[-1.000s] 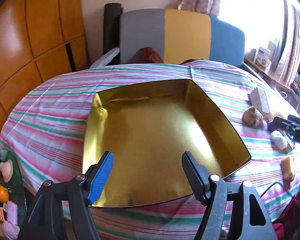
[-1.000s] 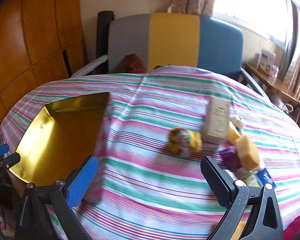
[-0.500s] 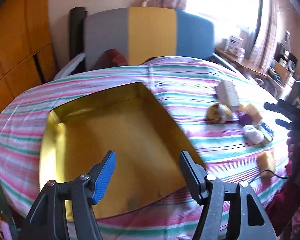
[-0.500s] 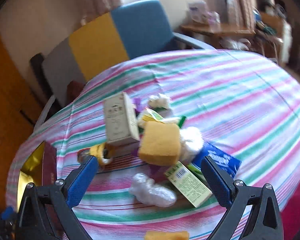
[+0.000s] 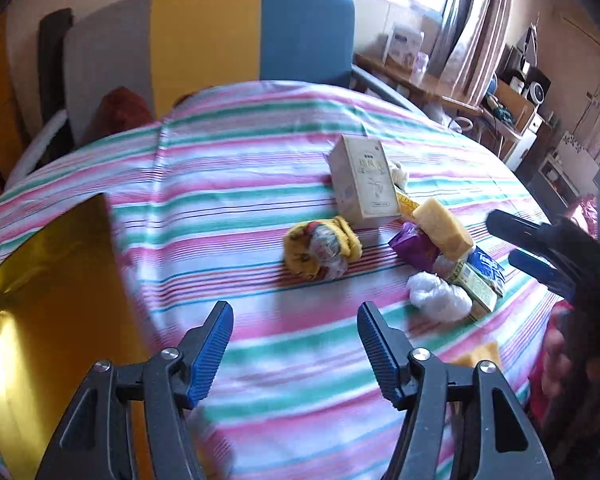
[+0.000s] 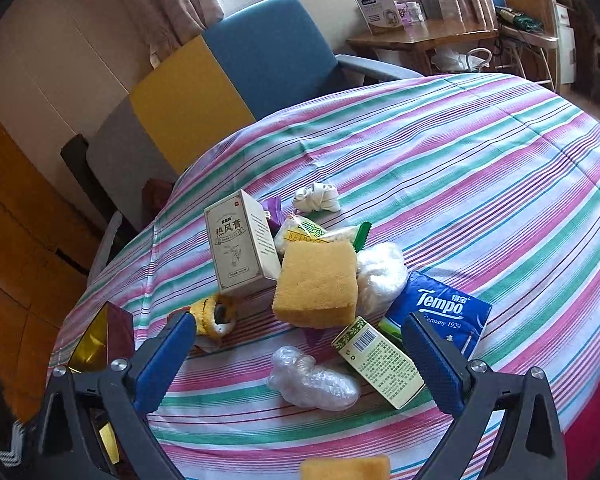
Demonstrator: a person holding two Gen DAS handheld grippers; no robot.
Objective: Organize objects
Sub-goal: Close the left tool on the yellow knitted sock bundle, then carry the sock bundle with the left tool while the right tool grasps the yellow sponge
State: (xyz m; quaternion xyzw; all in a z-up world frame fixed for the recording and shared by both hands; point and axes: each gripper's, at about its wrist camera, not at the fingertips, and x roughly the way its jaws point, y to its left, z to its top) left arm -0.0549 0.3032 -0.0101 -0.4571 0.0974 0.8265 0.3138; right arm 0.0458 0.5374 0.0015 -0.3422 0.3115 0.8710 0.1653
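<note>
We note a round table under a striped cloth (image 6: 480, 168), pink, green and white. The clutter sits in one loose heap. A cream carton (image 6: 240, 248) stands upright with a yellow sponge (image 6: 316, 284) leaning against its near side. Behind the sponge lies a white plastic wad (image 6: 380, 272); further back, a knotted white cloth (image 6: 316, 198) sits apart. A blue Tempo tissue pack (image 6: 440, 312) lies flat beside a small green-and-cream box (image 6: 380, 362), and a crumpled clear wrapper (image 6: 312, 380) rests just in front of them. A yellow sock bundle (image 5: 320, 250) lies near the carton's foot, and a purple packet (image 5: 414, 246) is tucked under the sponge.

Right gripper (image 6: 300, 356) – jaws spread wide, hanging over the wrapper and small box, nothing pinched. Left gripper (image 5: 296, 344) – jaws opening, over bare cloth, nothing between them. The gold-lined box (image 5: 52, 300) sits at the table's left edge, well apart from the heap. A multicoloured chair (image 5: 220, 40) stands behind.
</note>
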